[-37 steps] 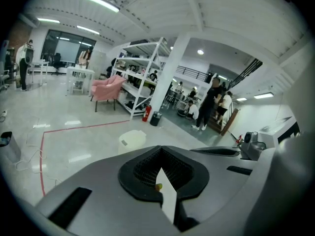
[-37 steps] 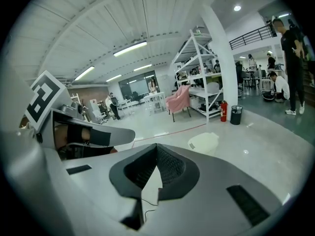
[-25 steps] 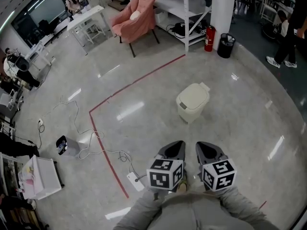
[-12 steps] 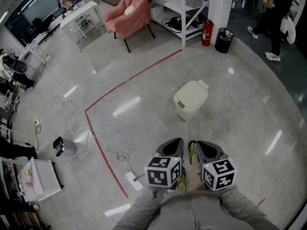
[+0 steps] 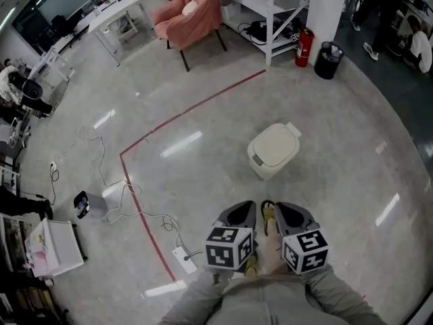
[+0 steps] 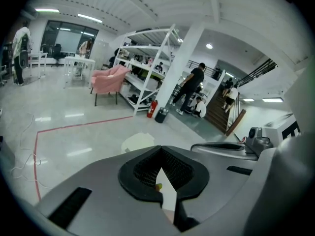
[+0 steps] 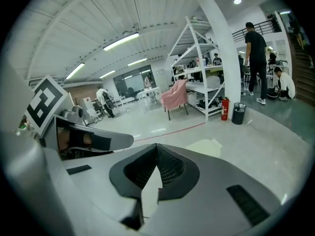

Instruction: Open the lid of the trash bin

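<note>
A polished grey floor (image 5: 338, 181), glossy enough to mirror the ceiling lights, fills the open hall. A white metal shelving rack (image 5: 270, 2) and a square white pillar (image 5: 326, 5) stand at its far edge. To their left is a pink fabric armchair (image 5: 191, 15) on thin dark legs. A line of red tape (image 5: 196, 110) runs from the rack's foot across the floor, turns a corner and heads toward the near edge.

The trash bin (image 5: 273, 151) is a squat cream plastic box with rounded corners. It stands on bare floor right of the taped corner, about midway between the rack and the near edge. Its smooth lid lies flat and closed, and a small tab juts from the back. A round black waste bin (image 5: 329, 61) and a red fire extinguisher (image 5: 302, 48) sit at the pillar's foot.

At the near edge, a person in grey sleeves (image 5: 270, 296) holds the left gripper (image 5: 247, 207) and the right gripper (image 5: 285, 208) side by side, the toe of a yellow-green shoe (image 5: 268, 212) between them. Both point toward the trash bin but are well apart from it. Each carries a cube printed with black-and-white square markers. Both pairs of smooth grey jaws, lined with ribbed black pads, are drawn together at the tips. They grip nothing and touch nothing.
</note>
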Available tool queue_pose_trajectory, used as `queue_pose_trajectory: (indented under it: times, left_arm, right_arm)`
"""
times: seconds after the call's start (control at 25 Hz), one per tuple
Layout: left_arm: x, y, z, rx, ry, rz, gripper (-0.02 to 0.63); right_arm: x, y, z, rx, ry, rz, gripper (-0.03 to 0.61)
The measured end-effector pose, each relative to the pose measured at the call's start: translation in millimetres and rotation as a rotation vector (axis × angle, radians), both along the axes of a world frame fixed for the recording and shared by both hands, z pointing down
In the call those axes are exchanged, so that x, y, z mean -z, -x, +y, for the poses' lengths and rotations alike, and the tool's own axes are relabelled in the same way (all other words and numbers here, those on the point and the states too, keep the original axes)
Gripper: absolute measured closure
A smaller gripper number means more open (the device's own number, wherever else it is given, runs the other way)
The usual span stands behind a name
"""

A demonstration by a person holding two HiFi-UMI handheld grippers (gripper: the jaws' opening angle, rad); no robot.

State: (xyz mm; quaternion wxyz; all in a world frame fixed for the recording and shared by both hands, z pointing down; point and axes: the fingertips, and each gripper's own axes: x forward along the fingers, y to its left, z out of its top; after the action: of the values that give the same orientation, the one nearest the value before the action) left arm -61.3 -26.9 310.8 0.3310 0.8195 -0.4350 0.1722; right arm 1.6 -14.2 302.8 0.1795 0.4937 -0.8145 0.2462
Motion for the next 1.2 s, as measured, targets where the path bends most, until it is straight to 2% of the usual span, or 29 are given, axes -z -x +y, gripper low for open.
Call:
queue_pose_trajectory:
  times: [0.48,1.2]
  left_arm:
    - [-55.7,-16.7,-83.5,0.057,0.097,-0.02,0.607]
    - [-209.2,-37.2,-162.7,0.149,0.267,-0.034,0.607]
  right_arm:
    - [-47.2,-18.3,-86.5,0.043,0.074,0.031,0.581]
    - [-187.8,-44.9,-156.6,0.021,0.247,0.034,0.581]
